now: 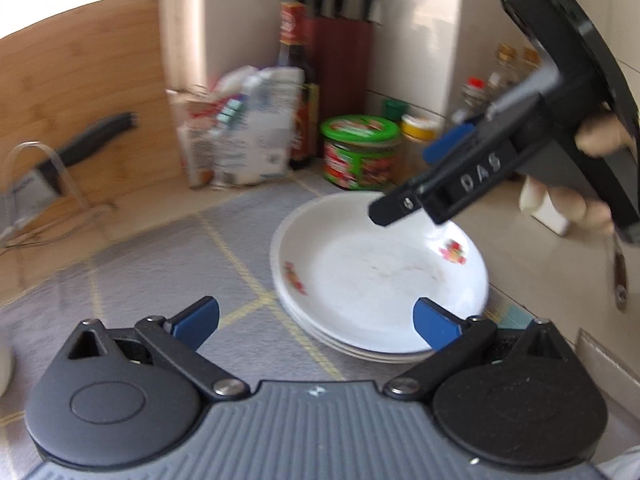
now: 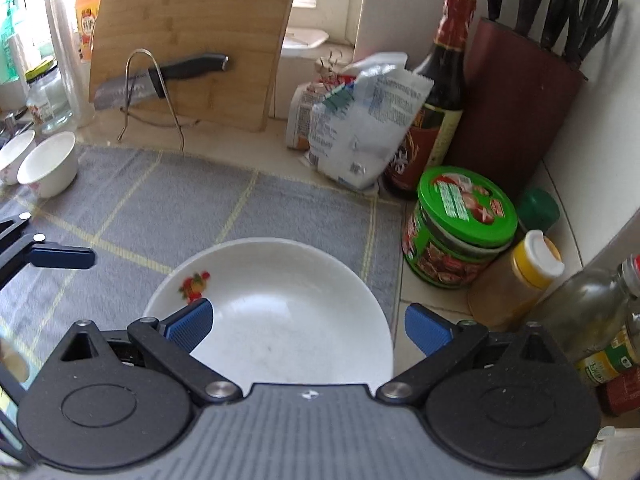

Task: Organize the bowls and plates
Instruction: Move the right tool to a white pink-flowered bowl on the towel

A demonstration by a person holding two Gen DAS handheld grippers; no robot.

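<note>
Both claws are wide and empty. The left gripper [image 1: 316, 322] sits low at the near rim of the plate stack [image 1: 380, 276], with no pad touching it. The right gripper [image 2: 308, 326] hovers over the same stack [image 2: 280, 312] from the other side, one blue pad above the rim by the flower print, and I can't tell if it touches. The stack of white plates lies on the grey mat [image 2: 200, 208] at its right end, near the green-lidded tub [image 2: 460, 228]. At least three rims show in the left view, and the top plate is empty bar faint smears. My read is that the plates are already stacked and the bowls are next. Two white bowls [image 2: 44, 164] stand side by side, touching or nearly so, at the far left edge of the mat, well apart from the plates; both look empty, though I can't see into the far one fully. To do it well, lift clear of the stack before traversing, so no pad clips the top rim and drags it. Pinch a bowl across its wall, one pad inside and one outside, then nest it straight down into the other. Keep away from the knife [image 2: 160, 76] on the wire rack [image 2: 132, 96] behind. The tub, the sauce bottle [image 2: 440, 92] and the yellow shaker [image 2: 524, 276] are all capped, contents not visible.
</note>
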